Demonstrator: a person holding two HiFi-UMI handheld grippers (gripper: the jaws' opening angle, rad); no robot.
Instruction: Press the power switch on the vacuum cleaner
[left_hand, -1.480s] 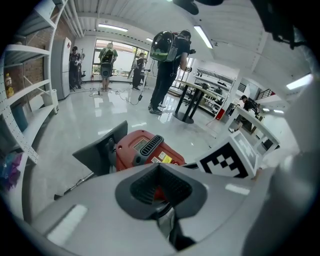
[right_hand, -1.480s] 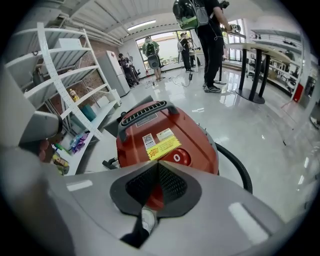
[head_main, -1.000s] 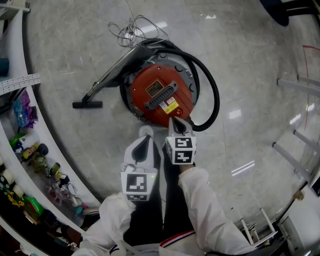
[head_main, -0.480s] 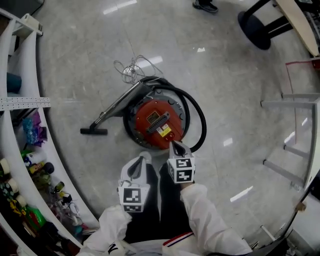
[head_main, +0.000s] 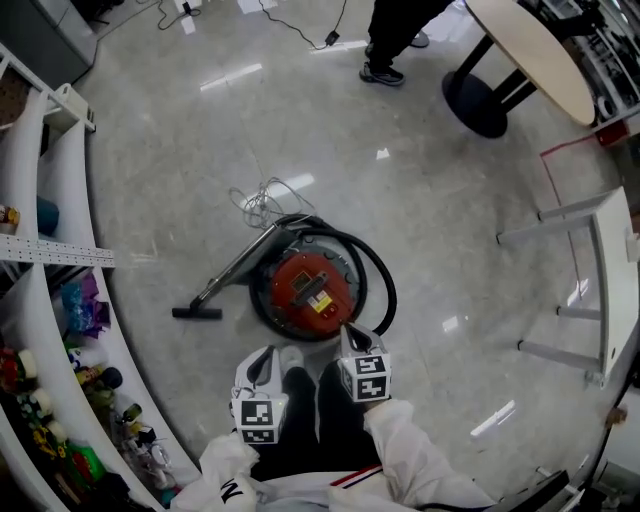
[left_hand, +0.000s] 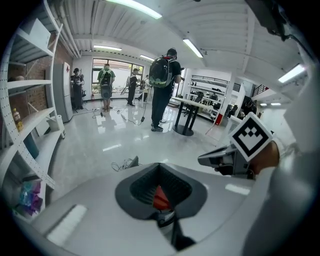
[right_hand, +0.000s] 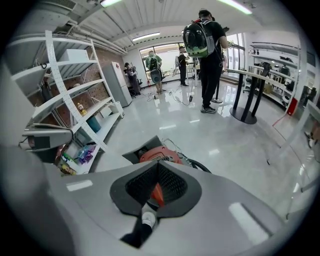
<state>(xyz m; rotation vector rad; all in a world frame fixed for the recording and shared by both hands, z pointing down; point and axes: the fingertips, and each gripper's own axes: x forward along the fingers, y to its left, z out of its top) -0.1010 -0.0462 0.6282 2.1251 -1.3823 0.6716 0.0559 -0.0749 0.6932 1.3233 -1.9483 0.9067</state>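
Red vacuum cleaner (head_main: 312, 288) on the grey floor (head_main: 450, 200); nearer, left tongs (head_main: 266, 357) and right tongs (head_main: 351, 337), both closed, empty.

Floor (head_main: 450, 200): glossy polished stone-look tile, pale grey and veined, strong glare from the ceiling lights. Vacuum cleaner (head_main: 315, 288): red lid is smooth shiny plastic; hose (head_main: 393, 292) is black, matt, looks rubbery; wand (head_main: 232, 270) is dark and dull, metal or plastic unclear. Left gripper (head_main: 266, 360) and right gripper (head_main: 352, 338): smooth matt grey plastic shells, pads (right_hand: 172, 185) dark and finely ribbed. Sleeve (head_main: 420, 450): white matt cloth. Shelving (head_main: 55, 255): white painted, satin finish.
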